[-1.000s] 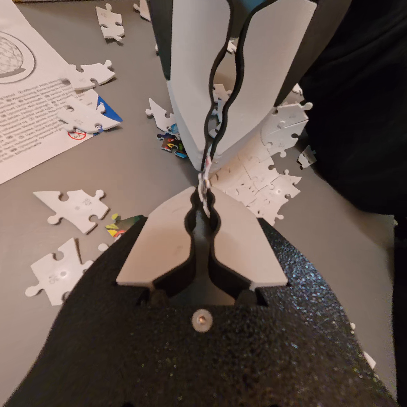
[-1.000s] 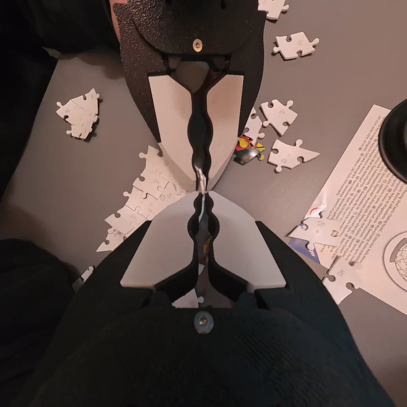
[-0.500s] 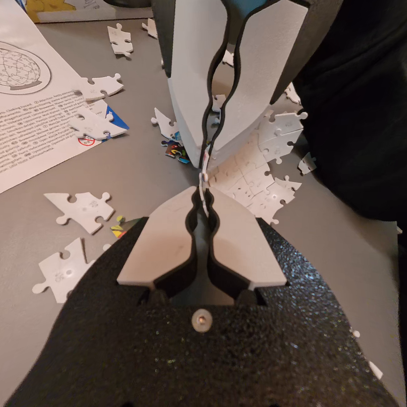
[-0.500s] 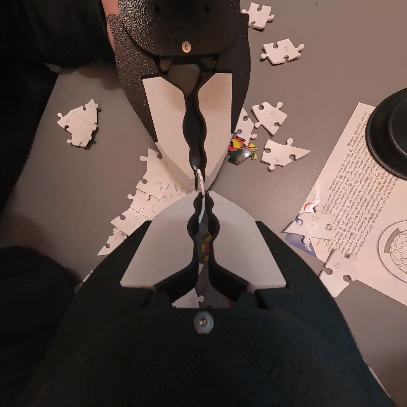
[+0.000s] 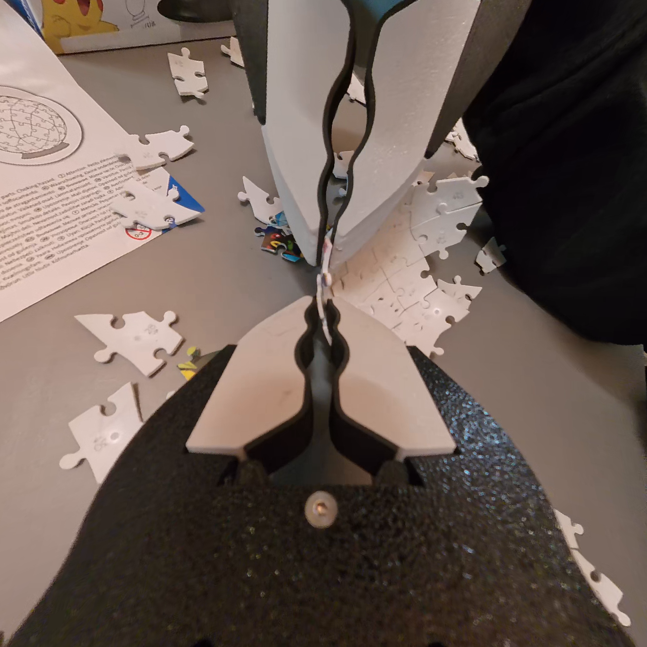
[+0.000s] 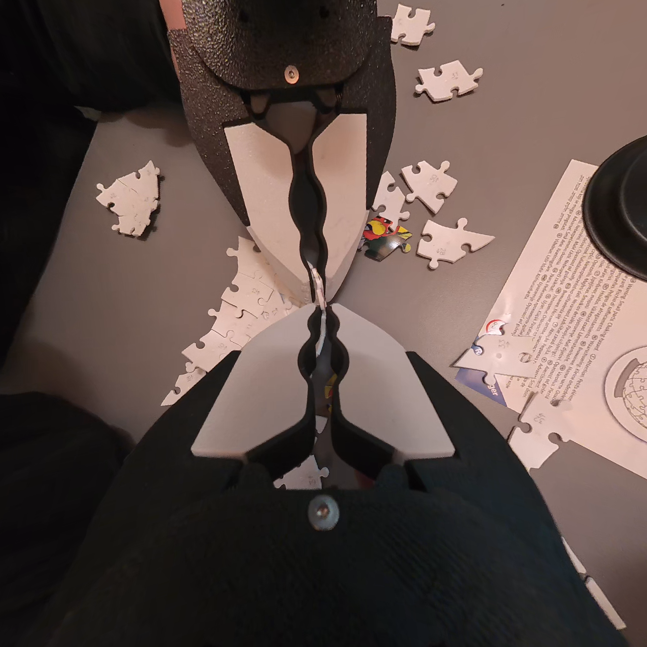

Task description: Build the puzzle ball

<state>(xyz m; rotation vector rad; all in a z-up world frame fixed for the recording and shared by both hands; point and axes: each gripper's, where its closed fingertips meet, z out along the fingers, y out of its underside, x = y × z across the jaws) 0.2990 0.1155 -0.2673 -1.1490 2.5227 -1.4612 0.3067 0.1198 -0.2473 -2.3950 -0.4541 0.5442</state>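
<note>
My left gripper point(image 5: 322, 306) is shut on a thin puzzle piece point(image 5: 324, 317), seen edge-on and upright between its pads. My right gripper point(image 6: 322, 310) is shut on another edge-on puzzle piece point(image 6: 322, 331). The two grippers face each other tip to tip above the grey table point(image 5: 227, 297). The right gripper point(image 5: 325, 254) comes in from the top of the left wrist view. The left gripper point(image 6: 317, 280) comes in from the top of the right wrist view. The two pieces meet and overlap between the tips point(image 5: 324, 280). I cannot tell whether they interlock.
A joined patch of white face-down pieces point(image 5: 402, 280) lies under the tips and also shows in the right wrist view point(image 6: 241, 315). Loose pieces point(image 5: 140, 336), a face-up coloured piece point(image 6: 385, 238), an instruction sheet point(image 6: 577, 315), a black round stand point(image 6: 623, 217) and a box point(image 5: 105, 21) surround it. Dark clothing point(image 5: 560, 175) is at the right. Both grippers' tips are close together, under 4 cm apart.
Both grippers stay shut on their pieces, tips still together. The left wrist view has tilted up a little, so the table items sit lower and the box has come into view.
</note>
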